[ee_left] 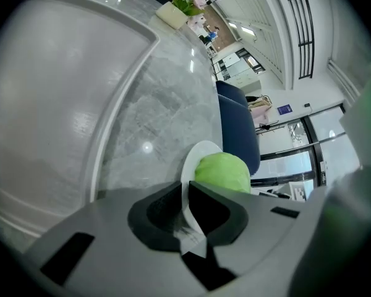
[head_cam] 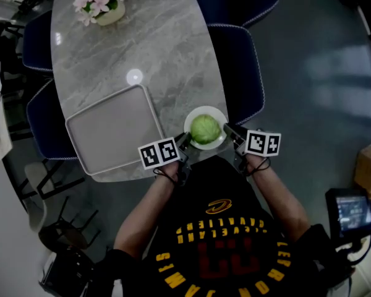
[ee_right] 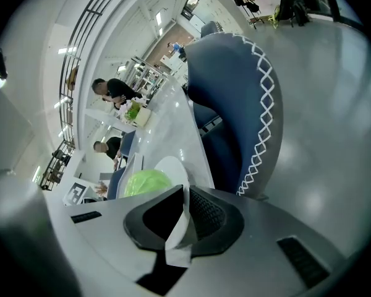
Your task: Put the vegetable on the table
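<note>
A round green cabbage [head_cam: 205, 129] lies in a white plate [head_cam: 190, 121] over the near right edge of the grey marble table [head_cam: 167, 36]. My left gripper [head_cam: 184, 142] is shut on the plate's left rim, and my right gripper [head_cam: 230, 132] is shut on its right rim. In the left gripper view the plate [ee_left: 198, 156] runs edge-on between the dark jaws of my left gripper [ee_left: 187, 206], with the cabbage [ee_left: 224, 171] just beyond. In the right gripper view the plate [ee_right: 170, 167] is pinched by my right gripper [ee_right: 184, 214], with the cabbage [ee_right: 146, 182] to its left.
A grey rectangular tray [head_cam: 116, 127] lies on the table left of the plate. A pot of pink flowers [head_cam: 102, 2] stands at the far end. Dark blue chairs [head_cam: 242, 67] flank the table. A device with a lit screen [head_cam: 352, 212] is at lower right. People stand far off in the right gripper view.
</note>
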The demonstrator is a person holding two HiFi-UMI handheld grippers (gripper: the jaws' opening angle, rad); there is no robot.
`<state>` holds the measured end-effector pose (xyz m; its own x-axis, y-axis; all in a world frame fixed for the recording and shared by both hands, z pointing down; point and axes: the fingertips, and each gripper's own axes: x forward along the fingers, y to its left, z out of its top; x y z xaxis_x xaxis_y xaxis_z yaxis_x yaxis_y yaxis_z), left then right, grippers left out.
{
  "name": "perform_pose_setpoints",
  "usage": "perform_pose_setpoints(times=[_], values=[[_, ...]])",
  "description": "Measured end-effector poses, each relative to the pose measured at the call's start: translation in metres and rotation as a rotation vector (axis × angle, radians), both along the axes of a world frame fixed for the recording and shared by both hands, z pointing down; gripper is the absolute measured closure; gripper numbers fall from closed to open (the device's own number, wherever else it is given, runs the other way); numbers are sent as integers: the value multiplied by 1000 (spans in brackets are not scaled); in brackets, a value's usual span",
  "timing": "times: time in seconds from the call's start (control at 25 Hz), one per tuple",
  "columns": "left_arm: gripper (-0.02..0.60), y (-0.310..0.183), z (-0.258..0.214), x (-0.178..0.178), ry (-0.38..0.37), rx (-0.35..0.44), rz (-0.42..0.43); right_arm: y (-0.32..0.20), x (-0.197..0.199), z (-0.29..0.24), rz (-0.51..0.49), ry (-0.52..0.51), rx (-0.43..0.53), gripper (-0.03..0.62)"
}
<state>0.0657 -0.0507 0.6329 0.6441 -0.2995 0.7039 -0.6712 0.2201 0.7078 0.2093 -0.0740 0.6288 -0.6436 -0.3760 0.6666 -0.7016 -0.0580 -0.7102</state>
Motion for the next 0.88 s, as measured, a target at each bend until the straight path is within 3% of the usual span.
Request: perform_pose_setpoints(times=[0.48,0.88], values=[[548,3,9,-1,-74,-4,18,8,-1,15,-14,35,-11,556],[548,1,9,-4,-142,19,42,2,5,12,-53,164,37,556]])
